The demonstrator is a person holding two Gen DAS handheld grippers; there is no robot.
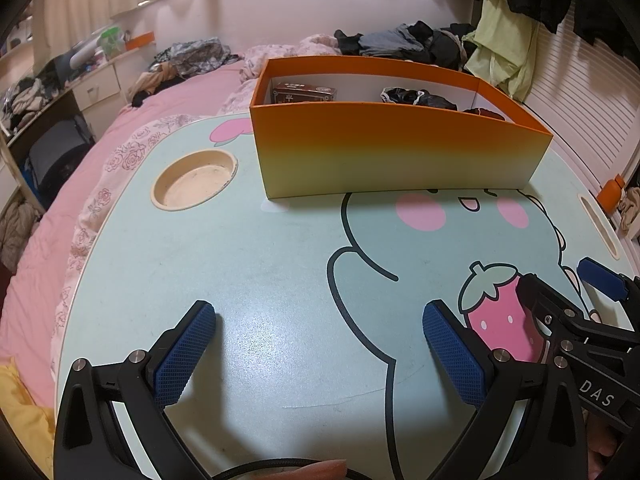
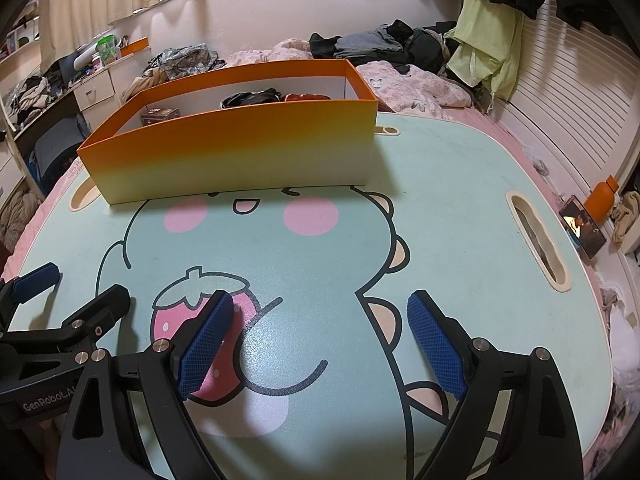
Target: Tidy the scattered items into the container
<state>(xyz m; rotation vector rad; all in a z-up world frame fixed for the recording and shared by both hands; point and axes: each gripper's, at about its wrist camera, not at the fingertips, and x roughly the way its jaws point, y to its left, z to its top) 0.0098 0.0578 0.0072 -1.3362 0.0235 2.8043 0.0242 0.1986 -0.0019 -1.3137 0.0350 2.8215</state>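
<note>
The table [image 1: 248, 264], a bed tray printed with a cartoon animal and a strawberry, fills both views and shows no loose item on its surface; by that, the tidying looks finished or all but finished, and this moment reads as a rest after a drop. The box [image 1: 396, 152], orange fading to pale yellow, stands at the far side of the table, open on top. Inside it, as far as the walls allow a look, lie a dark red packet [image 1: 304, 93] at its left end, a black crumpled bundle [image 1: 416, 98] toward the middle, and a dark reddish thing [image 1: 482, 112] to the right, mostly hidden by the near wall. A round cup recess [image 1: 195, 184] sits in the table left of the box and holds nothing. The left gripper [image 1: 320, 354] hangs over the near table with its fingers wide apart and nothing between them. The right gripper [image 2: 320, 340] sits just beside it, over the strawberry, its fingers likewise spread and bare. If anything is left to collect, it lies outside these views, so the next move calls for a look round the table's edges before either gripper reaches out.
</note>
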